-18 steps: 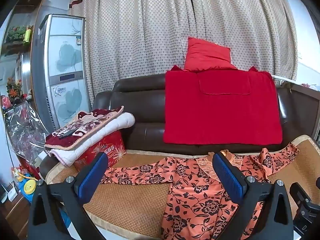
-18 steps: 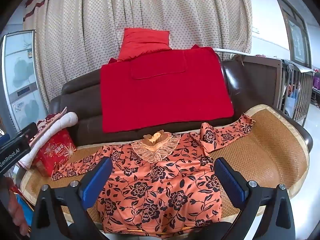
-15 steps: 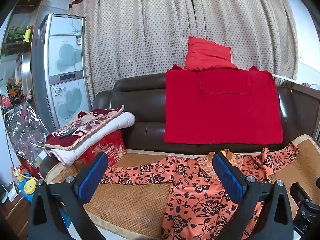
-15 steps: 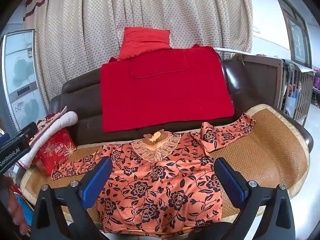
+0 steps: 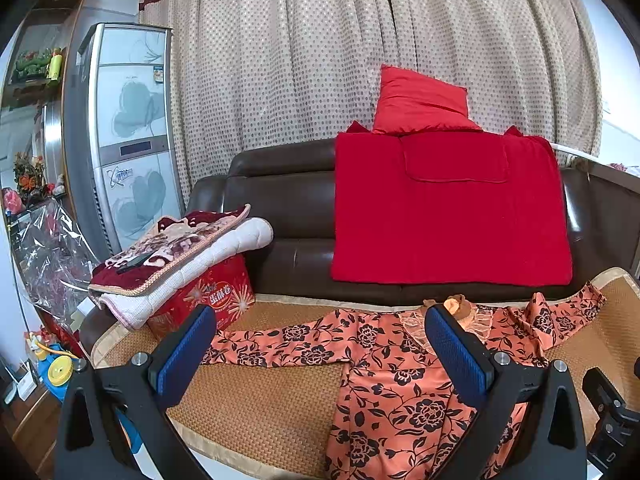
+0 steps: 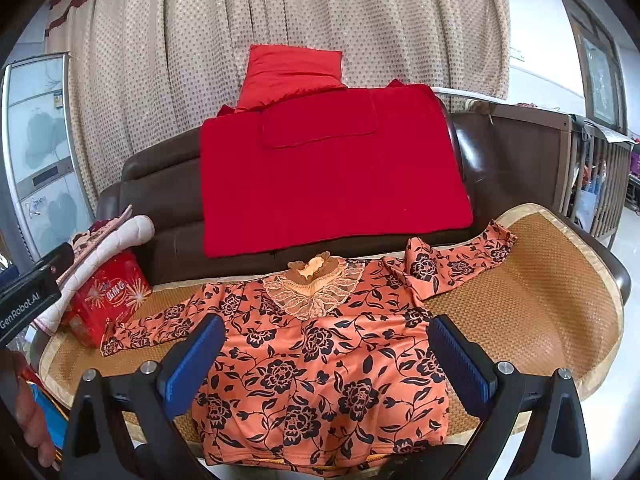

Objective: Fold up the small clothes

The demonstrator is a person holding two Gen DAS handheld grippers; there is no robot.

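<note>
Almost nothing has changed in the last half second: both hand-held grippers, left (image 5: 320,354) and right (image 6: 326,360), stay released above the blouse (image 6: 320,356), spread flat on the sofa mat (image 6: 552,280); folding has not begun.

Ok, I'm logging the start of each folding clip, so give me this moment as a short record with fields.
garment: orange floral blouse, spread flat, front up, lace collar toward the sofa back
sleeves: both stretched outward, unfolded
surface: woven mat on the brown sofa
left gripper: jaws open, empty, above the blouse's left sleeve side
right gripper: jaws open, empty, above the blouse's body
nearby: red box under folded blankets; red blanket on the backrest
fold progress: none visible
</note>
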